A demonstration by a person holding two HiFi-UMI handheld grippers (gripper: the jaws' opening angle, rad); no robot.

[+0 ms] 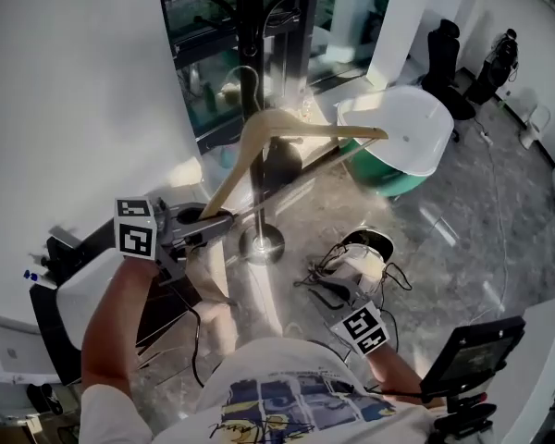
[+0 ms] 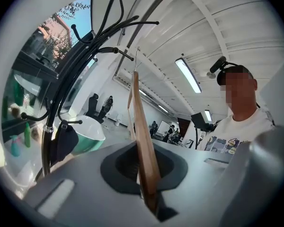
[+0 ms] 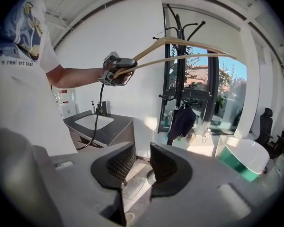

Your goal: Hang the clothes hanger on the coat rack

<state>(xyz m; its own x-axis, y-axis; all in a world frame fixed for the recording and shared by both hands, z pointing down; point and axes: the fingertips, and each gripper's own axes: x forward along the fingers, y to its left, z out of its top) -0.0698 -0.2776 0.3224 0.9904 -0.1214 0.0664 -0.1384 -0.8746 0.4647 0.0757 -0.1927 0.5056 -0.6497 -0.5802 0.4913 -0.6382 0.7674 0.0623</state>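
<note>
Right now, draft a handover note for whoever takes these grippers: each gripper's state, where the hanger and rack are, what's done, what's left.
Left gripper: shut on one end of the wooden hanger, held up beside the coat rack.
Right gripper: open, empty, held low.
Done: hanger is up near the rack's upper arms.
Left: set its hook over an arm, then release.
</note>
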